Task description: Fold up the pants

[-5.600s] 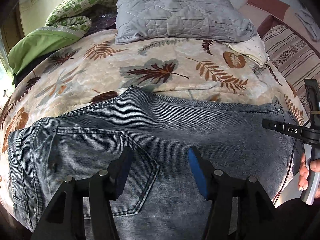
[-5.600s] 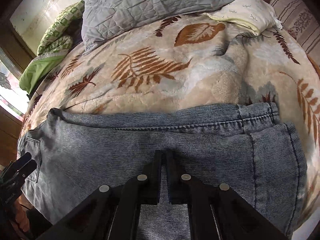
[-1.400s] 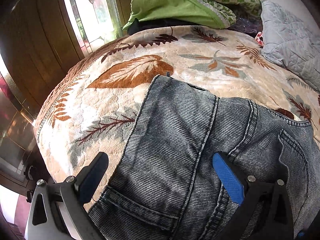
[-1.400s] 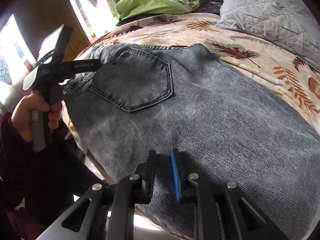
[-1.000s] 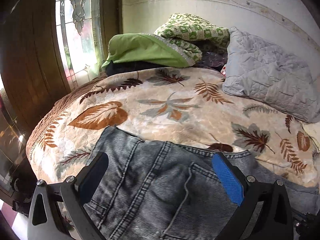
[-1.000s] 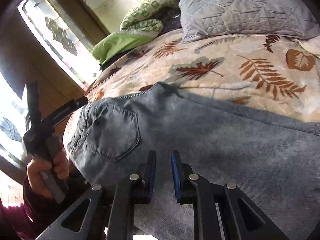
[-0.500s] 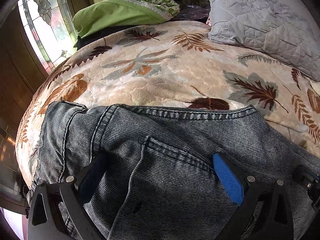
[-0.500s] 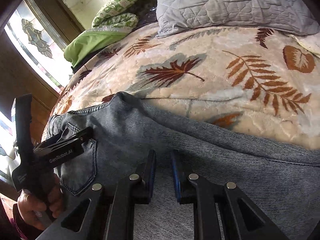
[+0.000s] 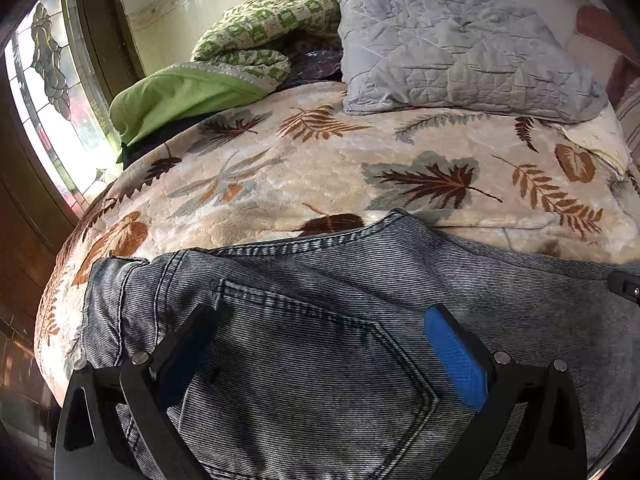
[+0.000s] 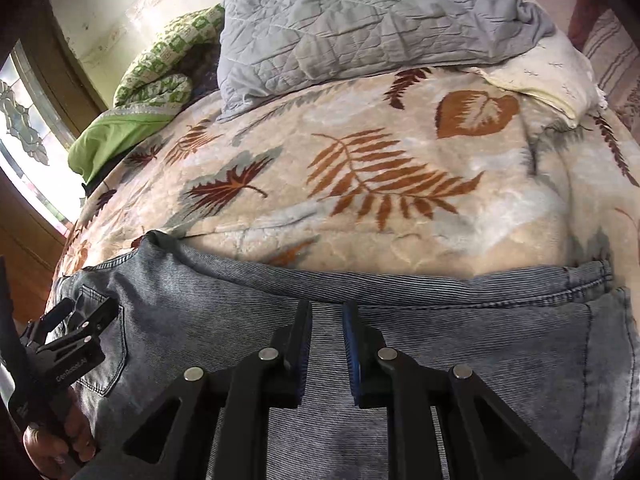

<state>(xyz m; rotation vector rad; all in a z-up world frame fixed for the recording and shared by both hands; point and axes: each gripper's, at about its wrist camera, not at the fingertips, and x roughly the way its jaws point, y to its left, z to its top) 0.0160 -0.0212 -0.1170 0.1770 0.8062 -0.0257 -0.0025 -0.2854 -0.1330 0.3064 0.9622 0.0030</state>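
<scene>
Sunlight comes through a patterned glass window (image 9: 44,92) on the left of the left wrist view, next to a bed covered by a cream blanket (image 9: 304,176) with brown and grey leaves. At the far end of the bed lie a grey quilted pillow (image 9: 452,56) and a green cloth bundle (image 9: 208,80). Grey-blue denim pants (image 9: 320,304) lie flat across the near part of the bed, back pocket (image 9: 312,364) facing up, waistband end toward the window. Over that pocket is the left tool (image 9: 320,336), with its two fingers spread wide and nothing between them. One finger has a blue pad (image 9: 456,356). At the right edge a small black bit of the right tool (image 9: 624,286) shows. In the right wrist view, the same leafy blanket fills the middle, with the grey pillow (image 10: 368,20) and a pale yellow pillow (image 10: 552,76) behind it. The pants (image 10: 500,344) stretch from left to right along the near edge of the bed, with the hem ends on the right side. Over the legs is the right tool (image 10: 326,320), with its fingers close together so only a thin gap is left, and it grips no cloth. On the left side a hand (image 10: 52,444) holds the left tool (image 10: 76,332) over the pocket end of the pants.
</scene>
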